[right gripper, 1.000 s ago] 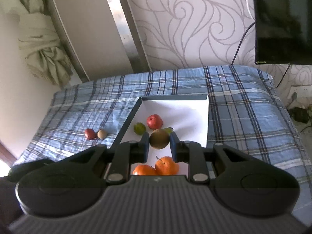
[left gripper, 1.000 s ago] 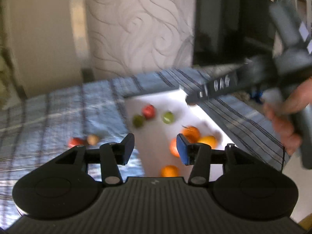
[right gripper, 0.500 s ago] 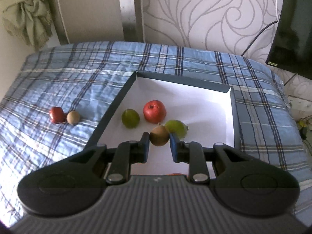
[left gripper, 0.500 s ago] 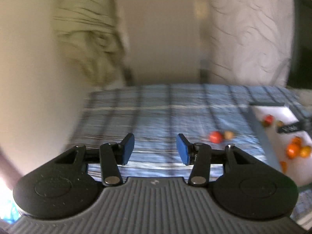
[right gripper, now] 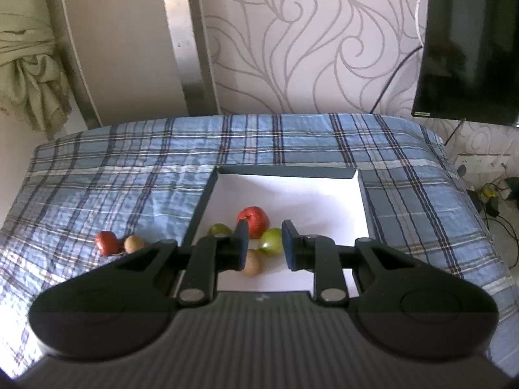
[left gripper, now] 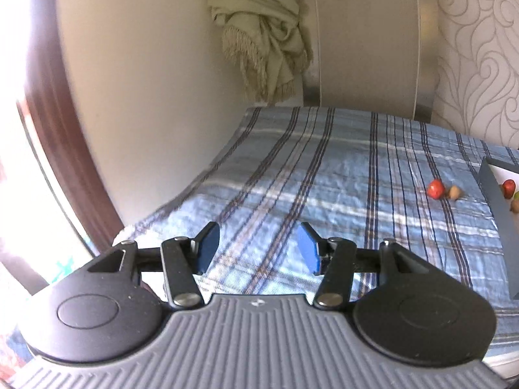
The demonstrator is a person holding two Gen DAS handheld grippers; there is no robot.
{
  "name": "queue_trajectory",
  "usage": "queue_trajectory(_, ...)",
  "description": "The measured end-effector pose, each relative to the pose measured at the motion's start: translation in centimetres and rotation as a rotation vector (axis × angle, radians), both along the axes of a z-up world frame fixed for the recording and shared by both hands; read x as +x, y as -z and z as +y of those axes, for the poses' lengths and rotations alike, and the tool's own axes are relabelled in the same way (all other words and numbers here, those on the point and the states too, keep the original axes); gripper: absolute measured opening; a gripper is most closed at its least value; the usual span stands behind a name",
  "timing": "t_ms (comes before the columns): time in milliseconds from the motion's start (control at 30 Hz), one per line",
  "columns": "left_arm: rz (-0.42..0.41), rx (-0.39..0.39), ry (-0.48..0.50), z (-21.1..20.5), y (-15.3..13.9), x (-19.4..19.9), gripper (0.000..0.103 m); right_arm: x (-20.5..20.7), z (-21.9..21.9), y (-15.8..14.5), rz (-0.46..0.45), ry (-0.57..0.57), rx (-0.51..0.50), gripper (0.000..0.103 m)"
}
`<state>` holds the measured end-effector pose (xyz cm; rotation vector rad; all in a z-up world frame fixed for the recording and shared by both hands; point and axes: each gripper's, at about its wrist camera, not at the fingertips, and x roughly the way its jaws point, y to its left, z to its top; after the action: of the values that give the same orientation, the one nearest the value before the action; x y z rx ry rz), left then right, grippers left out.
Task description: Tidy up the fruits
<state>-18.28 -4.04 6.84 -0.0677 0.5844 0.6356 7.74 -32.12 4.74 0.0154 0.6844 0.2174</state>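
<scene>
A white tray [right gripper: 324,191] with a dark rim lies on the blue plaid cloth. In it sit a red apple [right gripper: 254,217], two green fruits [right gripper: 271,241] [right gripper: 218,229] and a brown fruit [right gripper: 252,264]. A small red fruit [right gripper: 107,242] and a tan fruit [right gripper: 134,243] lie on the cloth left of the tray; they also show in the left wrist view as the red fruit [left gripper: 435,189] and the tan fruit [left gripper: 455,192]. My right gripper [right gripper: 264,246] is open and empty above the tray. My left gripper [left gripper: 256,248] is open and empty over the cloth's left part.
The tray's dark wall [left gripper: 496,207] shows at the right edge of the left wrist view. A beige curtain [left gripper: 262,32] hangs behind the table. A black screen [right gripper: 470,42] hangs at the right, with cables [right gripper: 489,194] below it.
My right gripper opened and let the brown fruit go into the tray, then drew back. My left gripper swung left, away from the tray, and stays open.
</scene>
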Motion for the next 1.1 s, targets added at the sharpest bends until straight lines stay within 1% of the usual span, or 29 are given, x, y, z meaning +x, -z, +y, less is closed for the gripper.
queue_trajectory(100, -0.007, -0.02, -0.013, -1.1, 0.9, -0.1, 0.059, -0.2, 0.8, -0.6, -0.01, -0.052, -0.01, 0.026)
queue_trajectory(200, 0.004, -0.029, -0.001, -2.1, 1.6, 0.5, 0.059, -0.6, 1.1, -0.9, -0.02, -0.085, -0.006, 0.026)
queue_trajectory(300, 0.023, -0.02, 0.028, -2.5, 1.5, 1.7, 0.059, -1.1, 0.6, -1.1, -0.019, -0.097, 0.014, 0.026)
queue_trajectory(400, 0.033, 0.011, 0.07, -2.2, 0.7, 3.1, 0.059, -1.8, -0.3, -1.5, -0.039, -0.074, 0.052, 0.026)
queue_trajectory(500, 0.031, 0.041, 0.136, -1.6, -0.6, 5.3, 0.059, -2.9, -1.0, -2.2, -0.062, -0.031, 0.093, 0.026)
queue_trajectory(600, 0.016, 0.071, 0.203, -1.5, -1.9, 7.5, 0.059, -4.2, -1.4, -3.3, -0.095, -0.015, 0.113, 0.026)
queue_trajectory(700, 0.022, 0.064, 0.298, -1.9, -2.3, 10.1, 0.059, -5.3, -1.6, -4.4, -0.128, -0.009, 0.138, 0.026)
queue_trajectory(800, 0.053, 0.048, 0.362, -2.5, -1.7, 12.4, 0.059, -6.1, -1.2, -4.6, -0.122, -0.015, 0.173, 0.027)
queue_trajectory(900, 0.09, 0.041, 0.439, -3.7, -0.8, 14.4, 0.059, -7.0, -0.3, -4.0, -0.1, -0.052, 0.186, 0.027)
queue_trajectory(967, 0.109, 0.06, 0.505, -4.9, -0.2, 15.4, 0.059, -7.6, 0.4, -3.5, -0.078, -0.086, 0.182, 0.027)
queue_trajectory(1033, 0.12, 0.072, 0.555, -5.8, 0.3, 16.4, 0.059, -8.5, 0.9, -3.2, -0.08, -0.102, 0.174, 0.027)
queue_trajectory(1100, 0.119, 0.045, 0.595, -6.4, 0.8, 17.4, 0.059, -9.7, 1.0, -3.1, -0.091, -0.116, 0.154, 0.027)
